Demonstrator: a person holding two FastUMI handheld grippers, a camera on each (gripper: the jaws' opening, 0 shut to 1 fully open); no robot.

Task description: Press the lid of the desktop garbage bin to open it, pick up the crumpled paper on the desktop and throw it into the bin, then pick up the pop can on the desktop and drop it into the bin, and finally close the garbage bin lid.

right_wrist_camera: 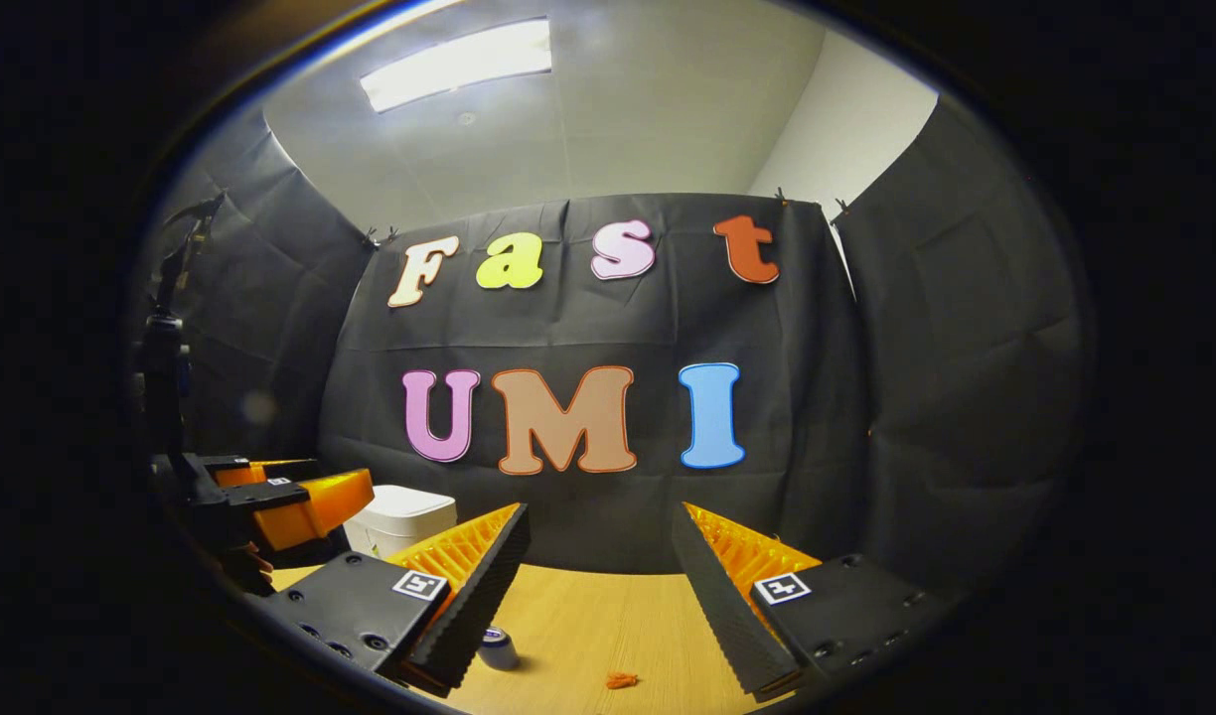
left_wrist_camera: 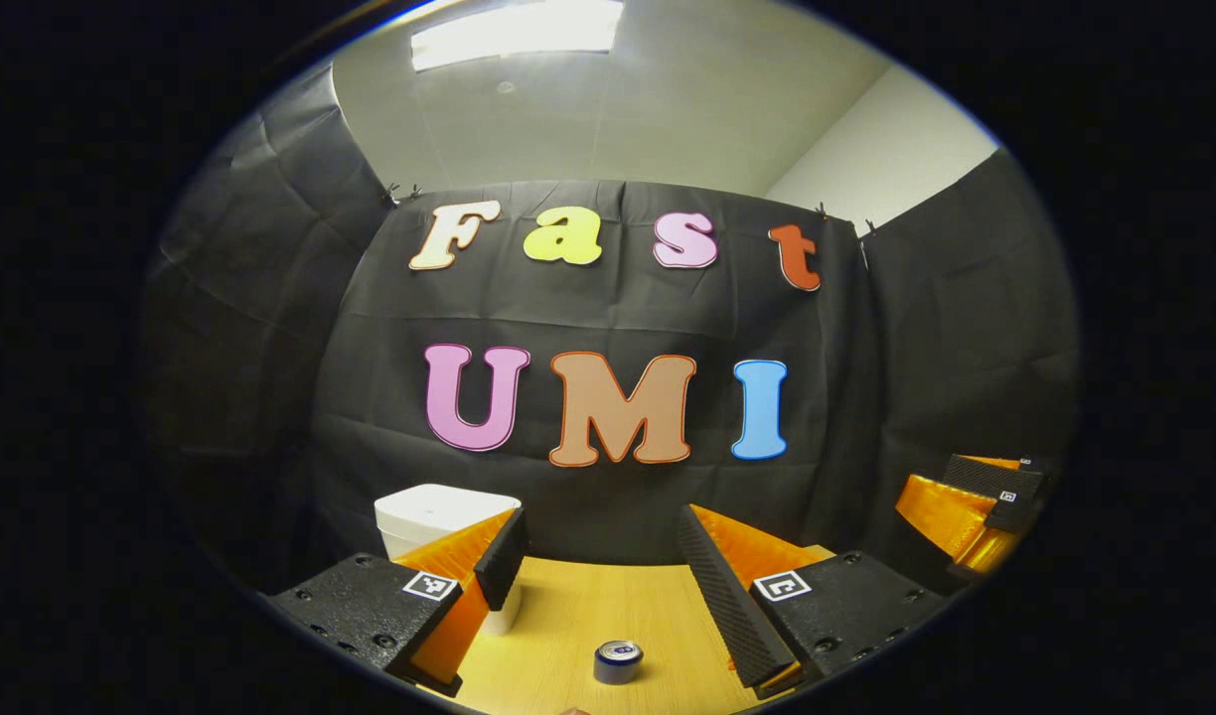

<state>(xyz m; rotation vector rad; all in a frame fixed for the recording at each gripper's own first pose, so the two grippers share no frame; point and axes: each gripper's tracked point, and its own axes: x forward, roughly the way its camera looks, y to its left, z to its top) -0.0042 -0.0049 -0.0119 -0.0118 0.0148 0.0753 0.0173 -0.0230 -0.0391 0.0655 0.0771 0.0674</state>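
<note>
The pale wooden bench (left_wrist_camera: pixel 588 616) carries everything, and the white plastic desktop garbage bin (left_wrist_camera: pixel 439 516) standing at its far edge against the black cloth serves as the landmark. Its flat lid lies closed on top, so the task looks to be at its very first step: the lid has yet to be pressed open. In the right gripper view the same bin (right_wrist_camera: pixel 401 516) sits just behind the left gripper's fingers.

The left gripper (left_wrist_camera: pixel 608 586) hangs above the bench with its fingers spread wide and nothing between them; its left finger overlaps the bin's front in the picture, though I cannot tell whether they touch. The right gripper (right_wrist_camera: pixel 598 586) likewise has its fingers parted and empty, well to the right of the bin.

The small blue-and-silver pop can (left_wrist_camera: pixel 619 661) stands upright on the bench, nearer than the bin and to its right. A tiny orange scrap (right_wrist_camera: pixel 621 680) lies further right of the can; whether it is the crumpled paper is unclear.

Next, I judge, a finger must come down on the lid's top and push.

No brand on the can is legible; the finger mounts bear only square black-and-white markers.
</note>
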